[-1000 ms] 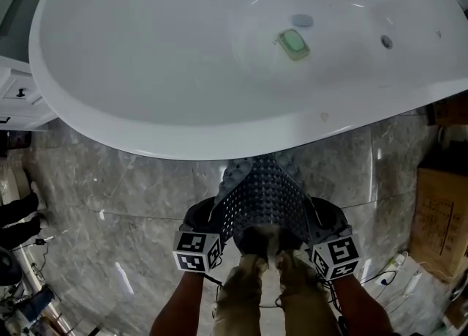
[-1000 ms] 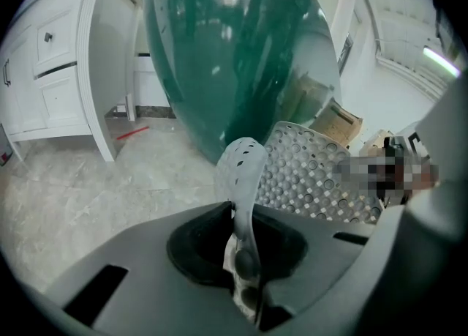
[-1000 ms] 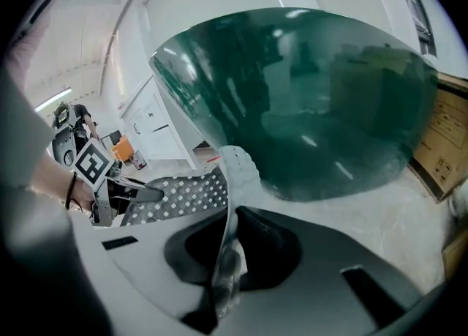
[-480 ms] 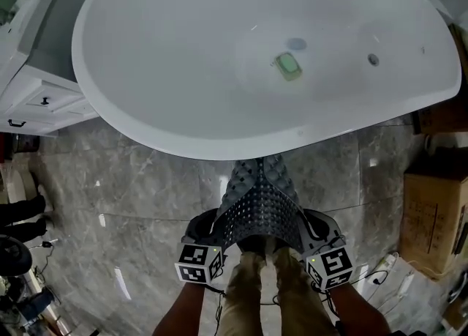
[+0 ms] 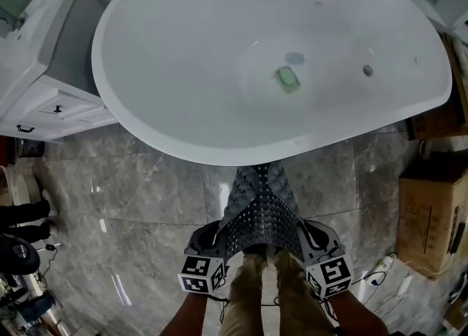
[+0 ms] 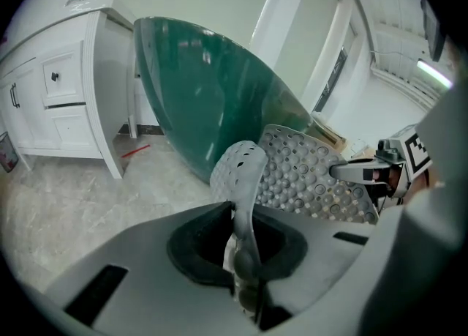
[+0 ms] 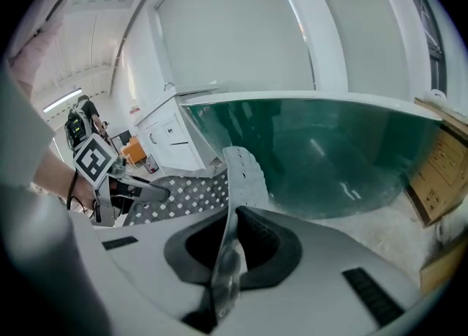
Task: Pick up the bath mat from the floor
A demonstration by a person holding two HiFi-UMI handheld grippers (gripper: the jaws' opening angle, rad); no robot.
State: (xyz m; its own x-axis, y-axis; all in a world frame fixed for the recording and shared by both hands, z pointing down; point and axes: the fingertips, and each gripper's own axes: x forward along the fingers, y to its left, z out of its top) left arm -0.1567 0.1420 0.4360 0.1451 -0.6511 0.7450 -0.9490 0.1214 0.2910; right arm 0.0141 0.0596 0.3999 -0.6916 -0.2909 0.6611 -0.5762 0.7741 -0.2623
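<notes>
Two clamped grips: left gripper [image 5: 210, 236] and right gripper [image 5: 313, 235] each pinch a near corner of the bath mat [image 5: 259, 206], its long axis hanging away toward the bathtub [image 5: 183, 107].

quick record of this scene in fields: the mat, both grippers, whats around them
bath mat: grey, perforated, near edge raised, far end drooping toward the bathtub
left gripper: shut on the mat's left corner
right gripper: shut on the mat's right corner
floor: grey marble tile
surroundings: white cabinet at left, cardboard box at right
</notes>
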